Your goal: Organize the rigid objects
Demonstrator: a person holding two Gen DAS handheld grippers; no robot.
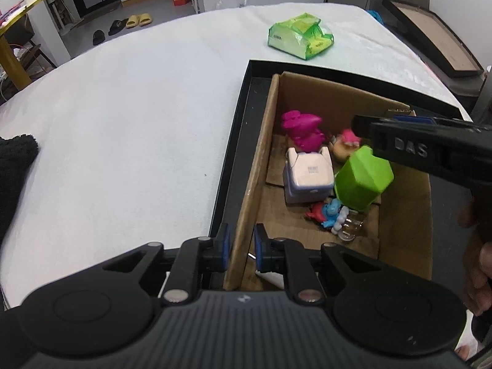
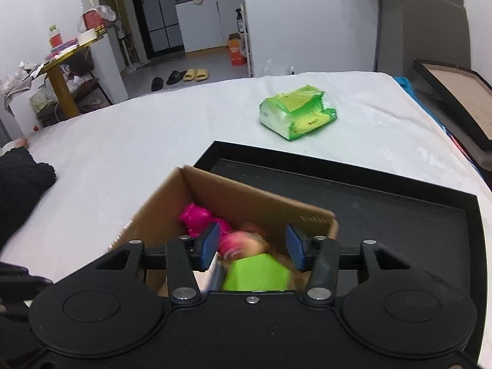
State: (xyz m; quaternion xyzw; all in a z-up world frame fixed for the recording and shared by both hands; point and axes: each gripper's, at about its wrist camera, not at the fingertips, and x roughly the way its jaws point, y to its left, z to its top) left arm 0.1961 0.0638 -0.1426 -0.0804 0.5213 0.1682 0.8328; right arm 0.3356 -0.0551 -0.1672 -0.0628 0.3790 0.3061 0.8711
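Note:
A cardboard box (image 1: pixel 399 224) stands in a black tray (image 1: pixel 243 129) on the white bed. Inside lie a magenta toy (image 1: pixel 303 129), a white-and-lilac case (image 1: pixel 309 178), a pink-haired figure (image 1: pixel 346 147), a small blue-and-red toy (image 1: pixel 326 212) and a clear piece (image 1: pixel 350 226). A green block (image 1: pixel 363 178) is in the air over the box, below my right gripper (image 2: pixel 252 247), which is open; the block (image 2: pixel 258 272) looks free between its jaws. My left gripper (image 1: pixel 241 247) is shut on the box's left wall (image 1: pixel 246 209).
A green plastic packet (image 1: pixel 301 35) lies on the bed beyond the tray. A dark framed board (image 1: pixel 436 37) leans at the far right. A black fleece cloth (image 1: pixel 15 160) lies at the left edge. White bed surface (image 1: pixel 138 123) spreads left of the tray.

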